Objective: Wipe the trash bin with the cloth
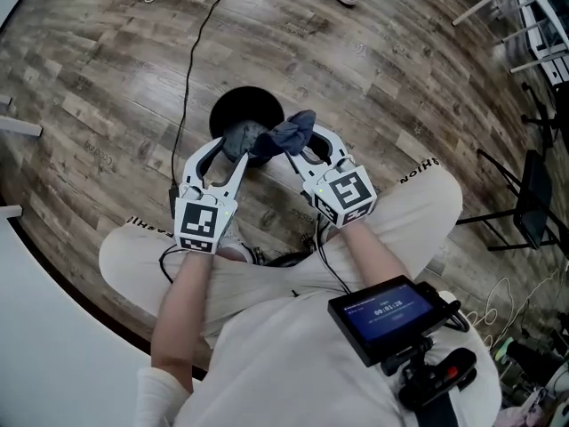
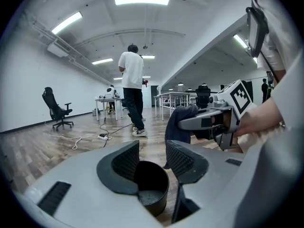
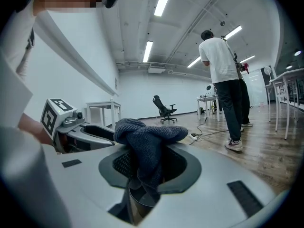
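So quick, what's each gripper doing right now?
Left gripper: open, jaws apart, clamping nothing; the bin shows in the gap.
Right gripper: jaws shut on the cloth.

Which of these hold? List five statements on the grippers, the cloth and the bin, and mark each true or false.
1. The right gripper clamps the dark cloth. True.
2. The left gripper is shut on the cloth too. False: its jaws stand apart, with nothing clamped between them.
3. The trash bin is black and stands on the wooden floor. True.
4. The bin lies tipped on its side. False: it stands upright, with its opening facing up.
5. The standing person in the background wears a black shirt. False: the shirt is white.
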### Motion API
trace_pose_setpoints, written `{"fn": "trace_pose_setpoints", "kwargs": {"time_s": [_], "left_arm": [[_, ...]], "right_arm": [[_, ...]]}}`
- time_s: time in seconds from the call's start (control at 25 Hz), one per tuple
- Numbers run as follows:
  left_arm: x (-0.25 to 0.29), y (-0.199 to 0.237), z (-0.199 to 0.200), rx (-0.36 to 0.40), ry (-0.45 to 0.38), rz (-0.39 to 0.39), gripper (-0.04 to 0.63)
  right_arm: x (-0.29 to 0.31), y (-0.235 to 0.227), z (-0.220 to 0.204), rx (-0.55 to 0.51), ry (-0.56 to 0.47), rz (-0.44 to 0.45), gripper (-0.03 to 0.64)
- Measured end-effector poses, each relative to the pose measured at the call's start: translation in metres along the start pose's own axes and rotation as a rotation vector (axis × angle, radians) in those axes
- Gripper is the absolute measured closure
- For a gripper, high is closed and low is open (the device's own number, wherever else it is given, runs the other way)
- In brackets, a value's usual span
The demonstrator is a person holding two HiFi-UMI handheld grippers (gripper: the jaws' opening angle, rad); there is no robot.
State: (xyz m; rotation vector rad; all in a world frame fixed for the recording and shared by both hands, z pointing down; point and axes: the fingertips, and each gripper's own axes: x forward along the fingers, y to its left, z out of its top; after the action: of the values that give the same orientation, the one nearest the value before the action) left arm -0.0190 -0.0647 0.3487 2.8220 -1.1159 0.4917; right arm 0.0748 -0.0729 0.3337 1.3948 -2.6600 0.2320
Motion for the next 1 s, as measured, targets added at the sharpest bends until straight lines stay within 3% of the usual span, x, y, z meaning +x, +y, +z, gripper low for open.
{"fn": "trace_pose_setpoints", "kwargs": {"time_s": [0.36, 0.6, 0.8, 1.0], "left_arm": [[-0.001, 0.011, -0.003, -0.008, 0.000, 0.034, 0.407], [0.000, 0.004, -0.006, -0.026, 0.035, 0.006, 0.407], [0.007, 0.013, -0.001, -0.020, 0.022, 0.011, 0.407], [0.003, 0.009, -0.008, -0.028, 0.031, -0.002, 0.407]], "right_arm": [[0.014, 0.002, -0.005, -0.012, 0.012, 0.021, 0.508], [0.007, 0.007, -0.007, 0.029, 0.038, 0.011, 0.508], [0.013, -0.003, 0.006, 0.004, 0.035, -0.041, 0.512], [0.011, 0.009, 0.010, 0.003, 0.018, -0.025, 0.514]]}}
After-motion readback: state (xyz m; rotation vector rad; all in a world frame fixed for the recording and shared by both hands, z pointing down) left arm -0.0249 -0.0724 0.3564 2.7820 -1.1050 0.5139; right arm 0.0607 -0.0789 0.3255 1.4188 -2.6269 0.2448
